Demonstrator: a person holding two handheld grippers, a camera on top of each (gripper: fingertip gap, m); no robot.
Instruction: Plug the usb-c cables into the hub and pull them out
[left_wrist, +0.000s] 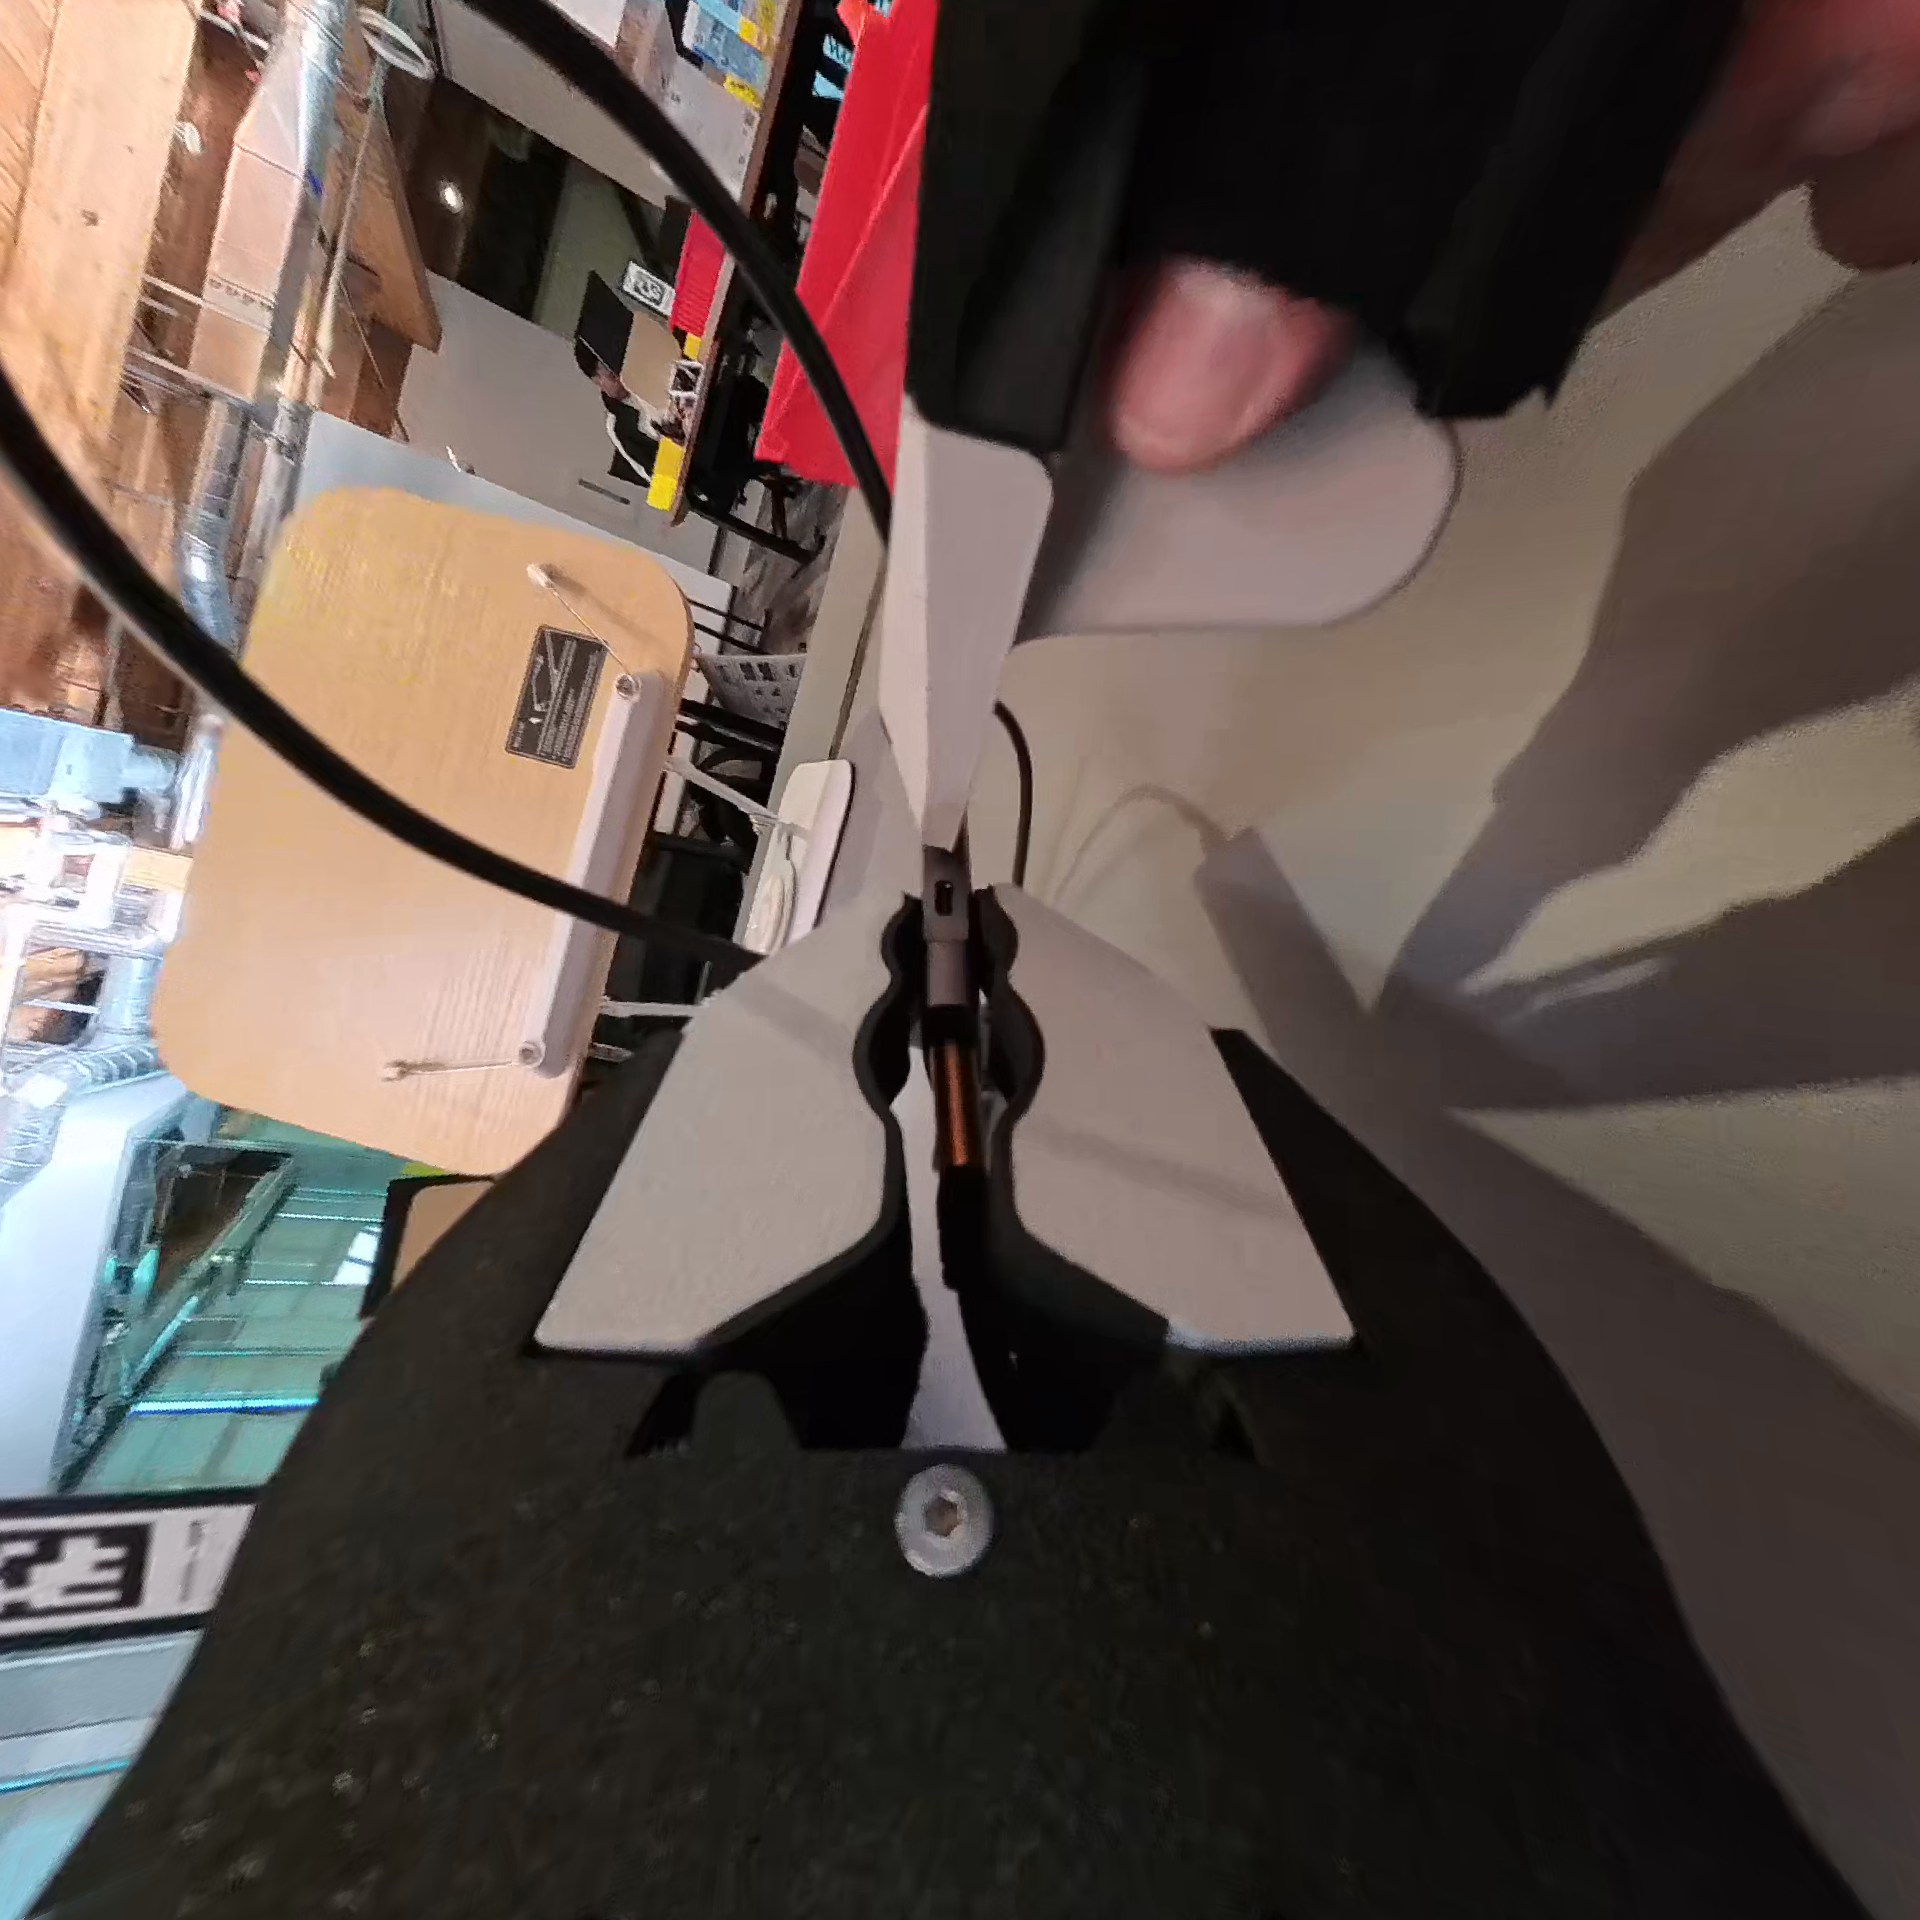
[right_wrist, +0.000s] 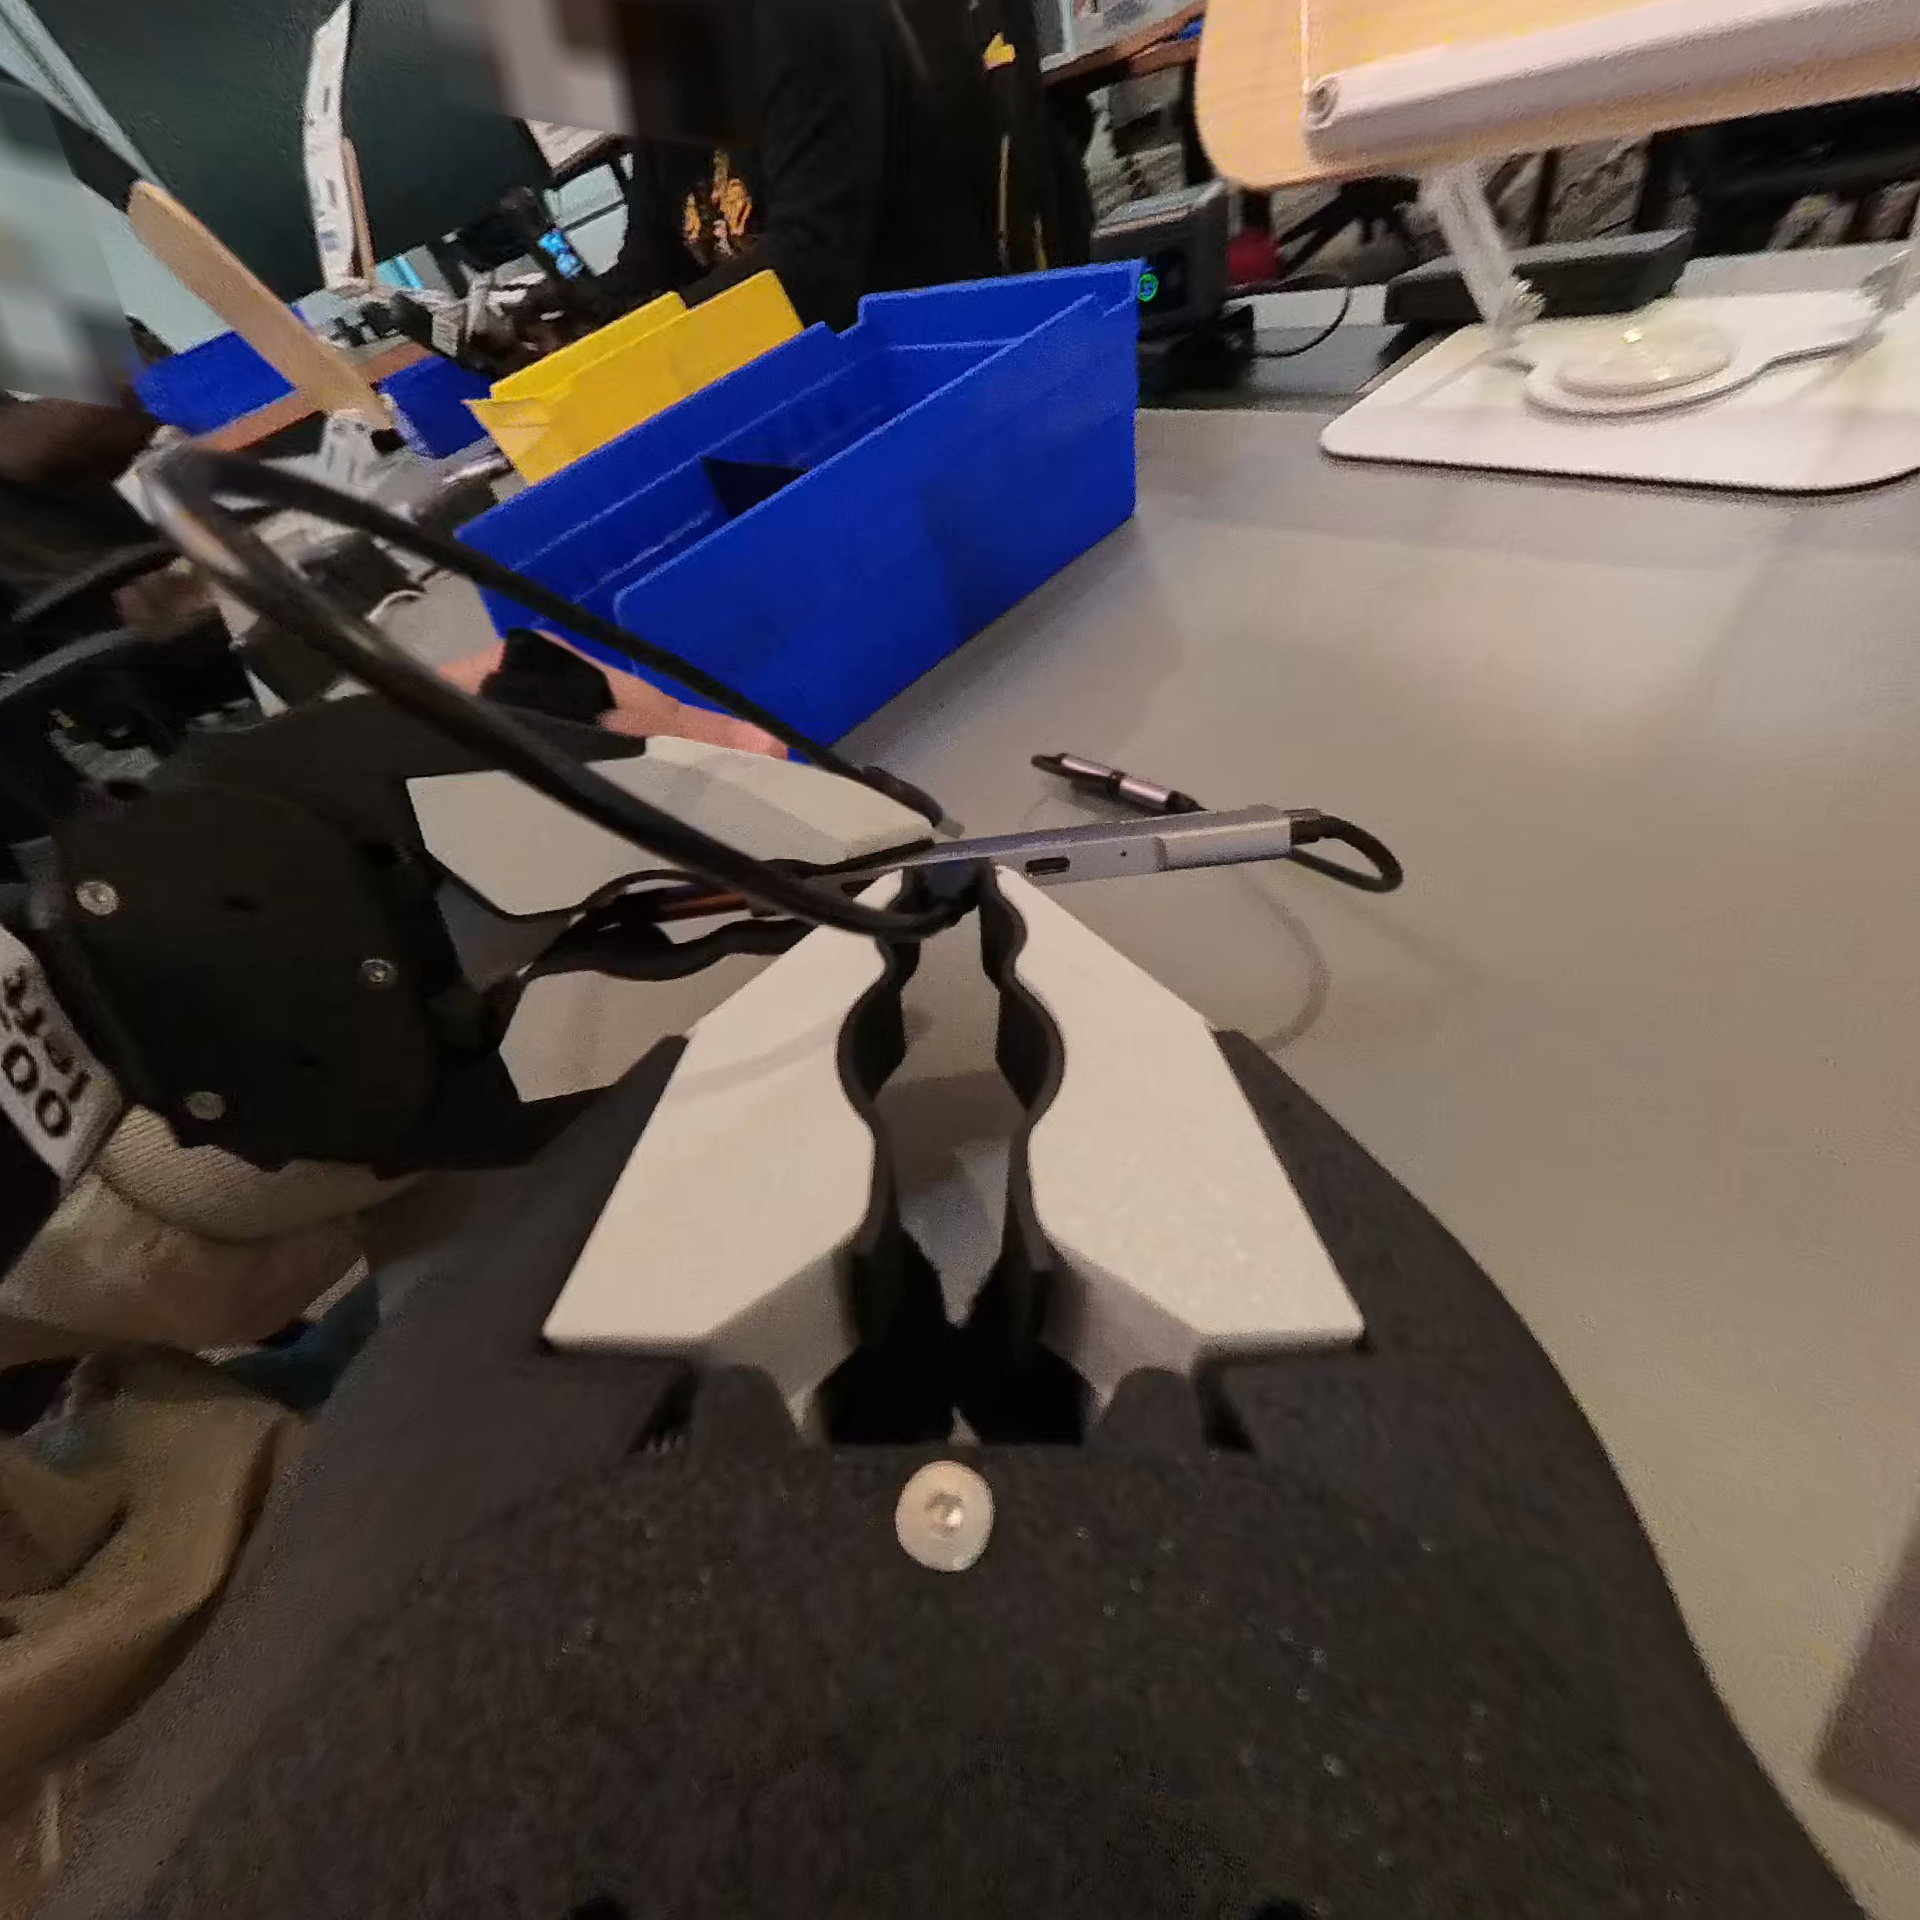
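Note:
The thin grey hub (right_wrist: 1122, 847) is held level just above the grey table (right_wrist: 1558, 1039), with its short tail cable (right_wrist: 1361, 857) curling off the right end. My left gripper (left_wrist: 943, 935) is shut on the hub (left_wrist: 940, 899), which I see edge-on there; it also shows at the left of the right wrist view (right_wrist: 831, 873). My right gripper (right_wrist: 940, 899) is shut on the plug of a black USB-C cable (right_wrist: 436, 686) right at the hub's near side; whether the plug is seated is hidden. The cable loops away to the left (left_wrist: 239, 681). A second plug (right_wrist: 1122, 784) lies on the table behind the hub.
A blue bin (right_wrist: 883, 582) and a yellow bin (right_wrist: 623, 364) stand behind the hub. A white stand base (right_wrist: 1662, 416) carrying a wooden board (left_wrist: 416, 810) stands at the back right. A person's fingers (left_wrist: 1205, 364) grip the right gripper's handle.

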